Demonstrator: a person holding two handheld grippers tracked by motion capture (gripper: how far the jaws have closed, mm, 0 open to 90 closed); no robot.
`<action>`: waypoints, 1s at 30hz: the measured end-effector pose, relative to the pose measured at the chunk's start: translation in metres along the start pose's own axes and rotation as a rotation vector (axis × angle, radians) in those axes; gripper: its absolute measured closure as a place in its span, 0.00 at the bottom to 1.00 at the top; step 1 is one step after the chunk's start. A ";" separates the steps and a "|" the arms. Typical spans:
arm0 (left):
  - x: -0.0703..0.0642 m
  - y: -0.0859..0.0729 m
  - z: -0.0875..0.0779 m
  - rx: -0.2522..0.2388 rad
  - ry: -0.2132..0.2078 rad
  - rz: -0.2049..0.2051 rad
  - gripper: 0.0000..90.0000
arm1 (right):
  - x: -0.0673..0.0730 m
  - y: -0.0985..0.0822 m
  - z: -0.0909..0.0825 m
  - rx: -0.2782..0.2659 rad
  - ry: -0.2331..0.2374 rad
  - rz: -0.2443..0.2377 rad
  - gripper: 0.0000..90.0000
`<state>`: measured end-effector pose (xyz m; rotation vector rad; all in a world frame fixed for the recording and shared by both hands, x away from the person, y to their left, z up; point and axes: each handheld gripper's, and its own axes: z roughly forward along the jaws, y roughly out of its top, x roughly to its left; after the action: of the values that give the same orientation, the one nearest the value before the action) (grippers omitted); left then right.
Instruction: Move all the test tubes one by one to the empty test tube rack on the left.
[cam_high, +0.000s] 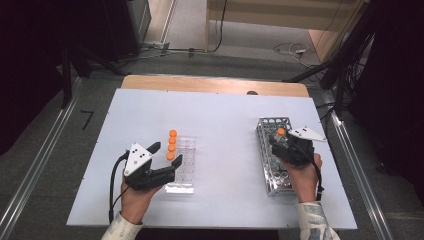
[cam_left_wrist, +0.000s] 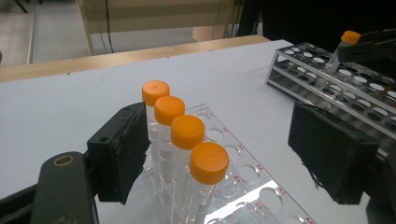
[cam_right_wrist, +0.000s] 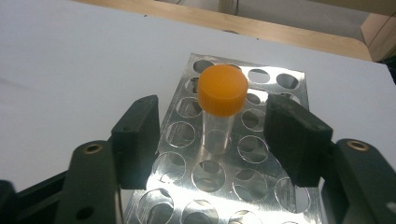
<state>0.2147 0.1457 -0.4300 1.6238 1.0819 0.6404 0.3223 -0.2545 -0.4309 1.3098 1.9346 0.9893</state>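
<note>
Tube with the orange cap (cam_right_wrist: 222, 91) is standing in a hole near the middle of the metal rack (cam_right_wrist: 261, 186), dead centre of the right gripper view. My right claw (cam_right_wrist: 215, 123) sits with a pad on each side of it, gap showing on both, so it's open and not pinching anything yet. Any tips for getting a clean hold?

benchrat: Is the tube straight? And what's your other hand up to?

me: From the left gripper view it looks a bit tilted, up in the top right corner of the frame. My left claw (cam_left_wrist: 224, 144) is open too. It's parked around the row of four capped tubes (cam_left_wrist: 187, 133) in the clear rack (cam_left_wrist: 252, 177), left pad just beside them, right pad well apart.

benchrat: Then I'd say centre it first so both pads land together. If one lands early it'll lever the tube against the hole's edge. Grab the clear wall just under the cap, not the cap itself. Lift along the tube's own lean, not straight up, or the steel rack may come with it.

me: Makes sense, rack's loose on the white table (cam_high: 220, 125).
</note>
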 end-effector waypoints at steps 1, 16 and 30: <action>0.000 0.000 0.000 -0.002 0.000 0.001 0.23 | 0.001 0.001 0.001 0.005 -0.005 -0.011 0.44; -0.001 0.001 0.000 -0.001 -0.005 0.006 0.23 | -0.003 0.010 0.019 0.109 -0.033 -0.005 0.71; -0.002 0.001 0.000 -0.003 -0.007 0.010 0.23 | -0.002 0.011 0.022 0.145 -0.020 -0.001 0.79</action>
<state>0.2140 0.1437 -0.4292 1.6289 1.0677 0.6425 0.3462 -0.2478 -0.4338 1.3924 2.0230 0.8453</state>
